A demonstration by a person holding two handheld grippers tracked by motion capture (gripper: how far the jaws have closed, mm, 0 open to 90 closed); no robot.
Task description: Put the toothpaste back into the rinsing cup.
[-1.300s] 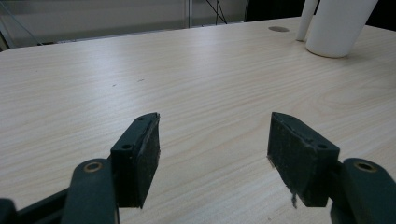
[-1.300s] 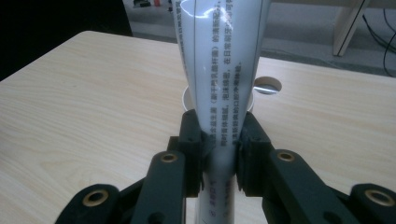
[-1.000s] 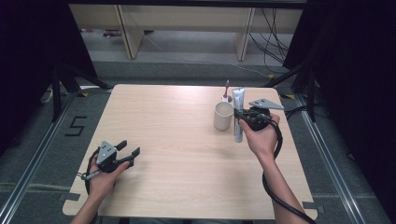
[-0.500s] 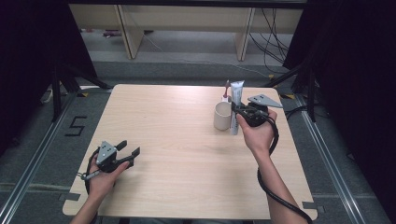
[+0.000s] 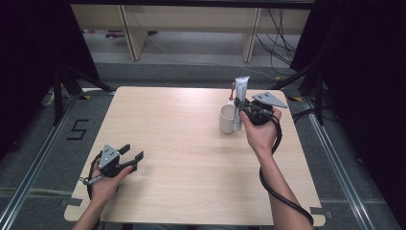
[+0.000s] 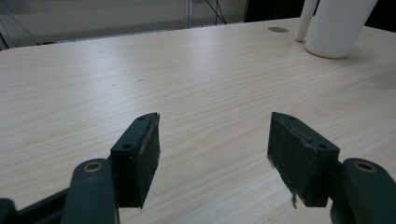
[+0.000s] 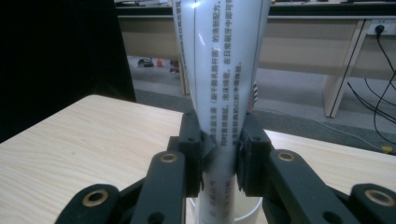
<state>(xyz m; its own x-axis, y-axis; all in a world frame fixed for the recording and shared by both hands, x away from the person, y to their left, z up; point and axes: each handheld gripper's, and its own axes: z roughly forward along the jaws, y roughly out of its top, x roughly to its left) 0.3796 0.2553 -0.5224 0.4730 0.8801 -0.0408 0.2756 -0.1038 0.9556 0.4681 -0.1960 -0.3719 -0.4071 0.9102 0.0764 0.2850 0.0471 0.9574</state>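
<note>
Right gripper (image 5: 245, 111), jaws clamped on the upright white plastic tube (image 7: 223, 70), has carried it over the white ceramic cup (image 5: 227, 119) on the counter (image 5: 191, 143) — insertion looks imminent — while the left gripper (image 6: 215, 154) rests wide open, empty

Left gripper (image 5: 125, 158) low with jaws apart, right gripper (image 5: 242, 109) raised, jaws clamped

The tube's (image 7: 224, 70) top runs past the upper edge in the right gripper view — its foot sits hidden behind the jaws, and the cup (image 7: 233, 212) is cut off below.
</note>
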